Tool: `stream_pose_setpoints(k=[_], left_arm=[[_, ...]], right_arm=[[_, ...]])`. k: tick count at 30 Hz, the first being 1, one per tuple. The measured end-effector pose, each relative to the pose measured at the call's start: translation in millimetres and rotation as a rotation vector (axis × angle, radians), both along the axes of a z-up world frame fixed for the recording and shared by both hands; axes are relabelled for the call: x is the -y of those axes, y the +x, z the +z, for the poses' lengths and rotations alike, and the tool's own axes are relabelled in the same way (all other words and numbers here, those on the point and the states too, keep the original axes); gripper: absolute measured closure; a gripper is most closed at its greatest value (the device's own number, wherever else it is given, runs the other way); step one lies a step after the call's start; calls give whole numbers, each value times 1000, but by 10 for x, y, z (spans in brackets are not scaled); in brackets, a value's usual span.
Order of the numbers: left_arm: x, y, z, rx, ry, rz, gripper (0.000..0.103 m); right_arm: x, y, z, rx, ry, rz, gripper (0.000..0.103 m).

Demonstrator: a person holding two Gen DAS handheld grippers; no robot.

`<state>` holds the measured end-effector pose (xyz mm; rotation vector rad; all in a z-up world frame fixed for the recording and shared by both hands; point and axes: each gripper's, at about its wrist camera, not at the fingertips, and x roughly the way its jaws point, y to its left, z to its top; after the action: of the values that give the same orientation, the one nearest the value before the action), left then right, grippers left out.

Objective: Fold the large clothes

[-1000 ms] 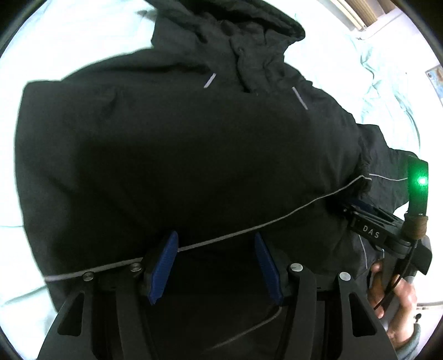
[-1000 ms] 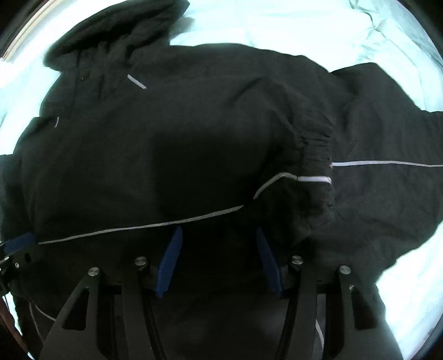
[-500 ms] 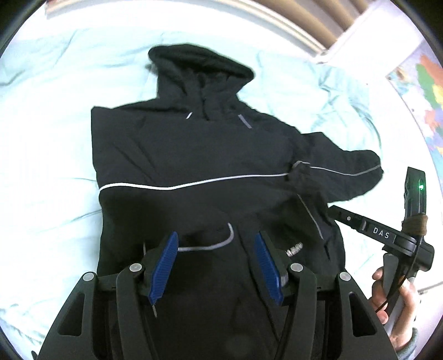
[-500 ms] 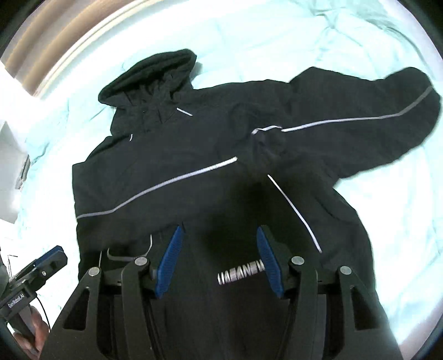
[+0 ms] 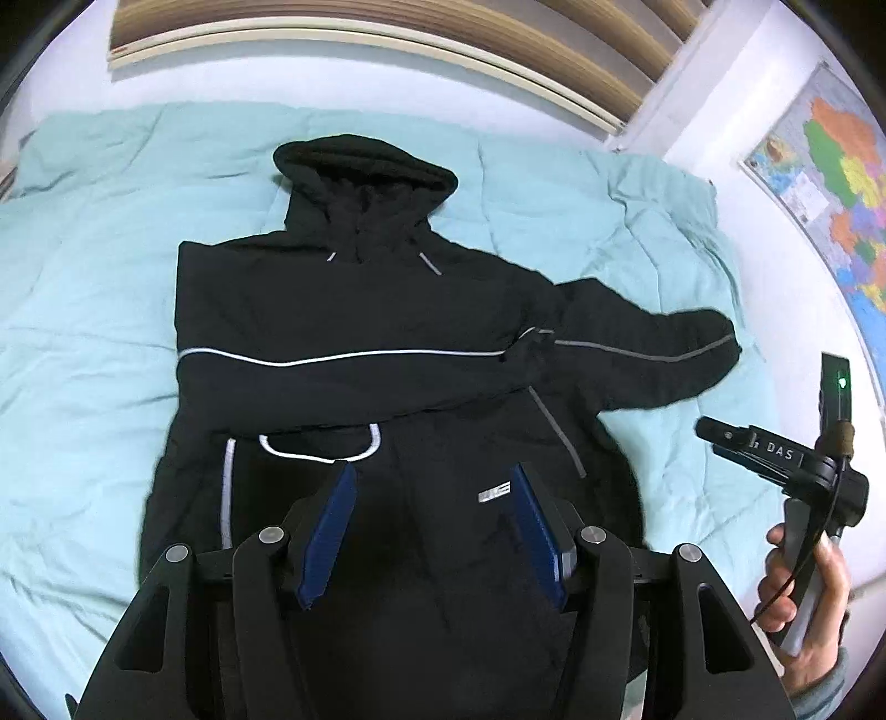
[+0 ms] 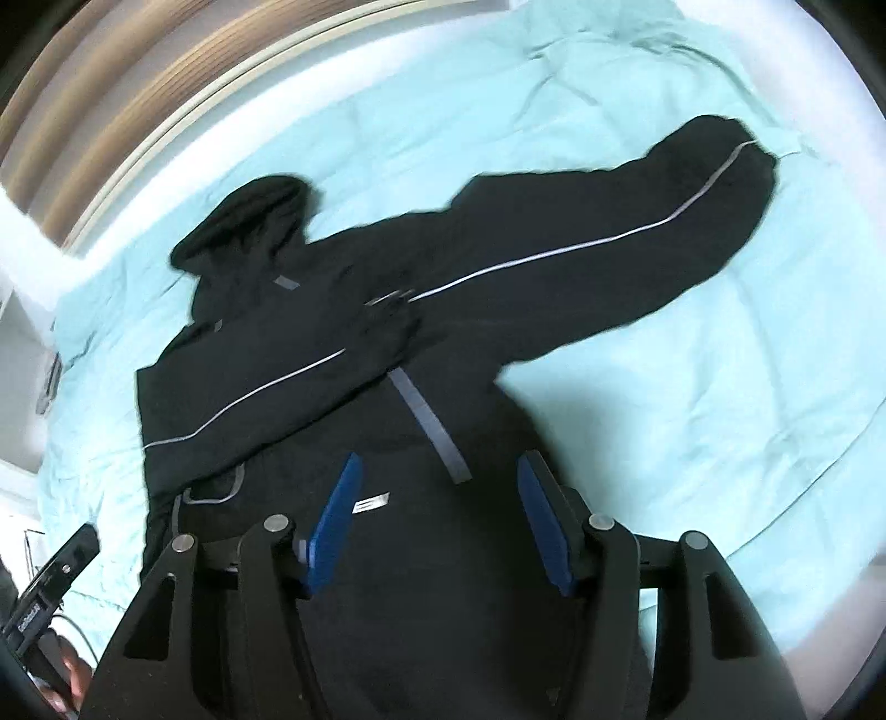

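Black hooded jacket spread on the bed, both tongs lifted clear and empty.

The jacket lies flat on the pale green bedcover, hood toward the headboard — one sleeve already folded across the chest, the other sleeve flung out sideways over the cover. The left gripper hangs above the lower front with its blue pads parted and nothing between them; the right gripper has just been opening a little further and is likewise empty. To my eye the cloth is soft and limp, thick enough to carry some weight and probably a bit slick, so it should sag and slide off a shallow pinch. The loose sleeve looks best taken near its cuff — and the hem by its two corners.
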<state>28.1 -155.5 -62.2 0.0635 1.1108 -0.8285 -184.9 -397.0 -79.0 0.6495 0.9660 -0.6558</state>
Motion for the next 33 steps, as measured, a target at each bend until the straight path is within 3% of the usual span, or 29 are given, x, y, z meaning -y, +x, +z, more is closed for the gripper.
stream_pose_setpoints(k=[3, 7, 14, 20, 28, 31, 33], left_arm=[[253, -207, 21, -33, -26, 27, 43], [688, -491, -11, -25, -11, 22, 43], [1479, -795, -52, -57, 7, -16, 43], [1912, -773, -83, -25, 80, -7, 43], [2416, -515, -425, -62, 150, 4, 43], [2648, -467, -564, -76, 168, -17, 43], [2820, -436, -647, -75, 181, -26, 43]], right_arm=[[449, -270, 132, 7, -17, -16, 40], [1191, -750, 250, 22, -44, -99, 28], [2367, -1321, 289, 49, -57, -215, 27], [3278, -1263, 158, 68, -63, -258, 27], [4180, -919, -365, 34, -46, -285, 27], [4333, -811, -505, 48, -21, -250, 12], [4324, -725, -504, 54, -37, -208, 12]])
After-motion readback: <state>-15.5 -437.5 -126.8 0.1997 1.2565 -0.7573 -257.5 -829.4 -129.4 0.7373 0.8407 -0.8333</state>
